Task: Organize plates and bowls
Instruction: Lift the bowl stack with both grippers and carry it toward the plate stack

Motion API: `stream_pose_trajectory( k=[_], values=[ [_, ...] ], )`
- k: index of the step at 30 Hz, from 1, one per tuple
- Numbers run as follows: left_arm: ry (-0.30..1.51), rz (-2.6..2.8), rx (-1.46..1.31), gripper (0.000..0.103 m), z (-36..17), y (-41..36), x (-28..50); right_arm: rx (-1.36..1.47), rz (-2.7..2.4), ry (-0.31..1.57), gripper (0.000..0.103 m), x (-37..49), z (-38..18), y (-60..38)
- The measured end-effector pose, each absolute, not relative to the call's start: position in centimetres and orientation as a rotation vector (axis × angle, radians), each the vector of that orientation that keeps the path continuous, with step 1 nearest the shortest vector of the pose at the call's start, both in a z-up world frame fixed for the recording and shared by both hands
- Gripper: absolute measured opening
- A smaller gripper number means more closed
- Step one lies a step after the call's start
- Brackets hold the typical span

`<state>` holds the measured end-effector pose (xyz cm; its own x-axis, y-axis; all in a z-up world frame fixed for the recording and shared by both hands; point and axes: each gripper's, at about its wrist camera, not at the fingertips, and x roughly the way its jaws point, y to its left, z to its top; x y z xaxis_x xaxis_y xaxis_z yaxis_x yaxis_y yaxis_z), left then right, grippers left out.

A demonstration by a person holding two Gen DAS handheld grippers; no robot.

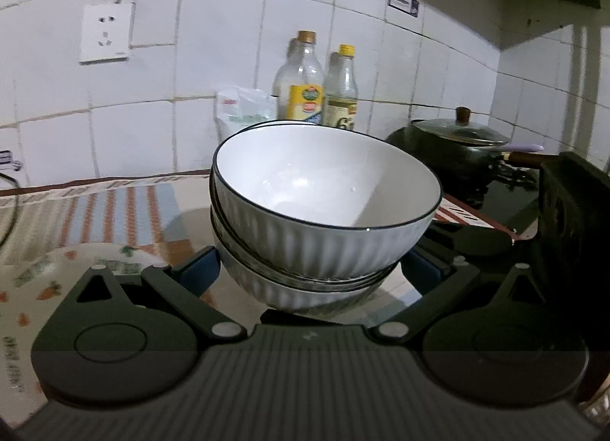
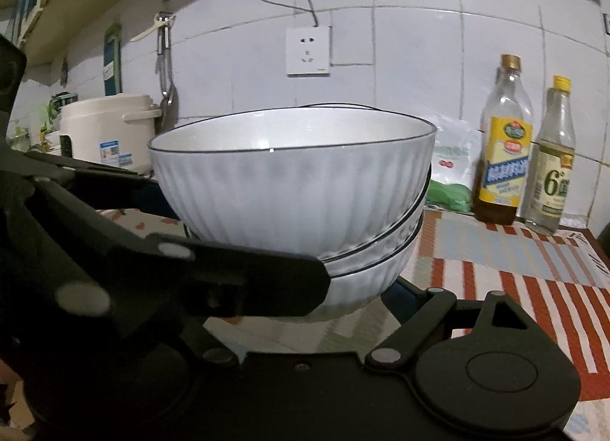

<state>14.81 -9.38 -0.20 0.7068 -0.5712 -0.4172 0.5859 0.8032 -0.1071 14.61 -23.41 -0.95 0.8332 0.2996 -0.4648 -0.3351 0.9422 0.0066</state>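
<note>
While nested, three ribbed bowls (image 1: 324, 212) (top one empty) sit between both jaws.

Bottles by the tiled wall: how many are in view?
2. The taller bottle with the yellow label stands against the tiled wall; the shorter clear bottle stands just right of it. The bowl stack could hide others behind it.

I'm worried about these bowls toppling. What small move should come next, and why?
Probably nudge the tilted top bowl level into the bowl stack before any lift. It sits skewed, one rim side higher. The left claw brackets the bottom bowl with its fingers wide; contact is unclear.
</note>
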Motion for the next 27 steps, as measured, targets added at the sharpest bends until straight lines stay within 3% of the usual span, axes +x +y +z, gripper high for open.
stream_pose_trajectory(
  k=[27],
  values=[
    [0.49,-0.435,-0.023,0.101,-1.5,3.5,15.3,-0.107,0.538,0.532,0.09,18.4,-2.8,-10.6]
  ],
)
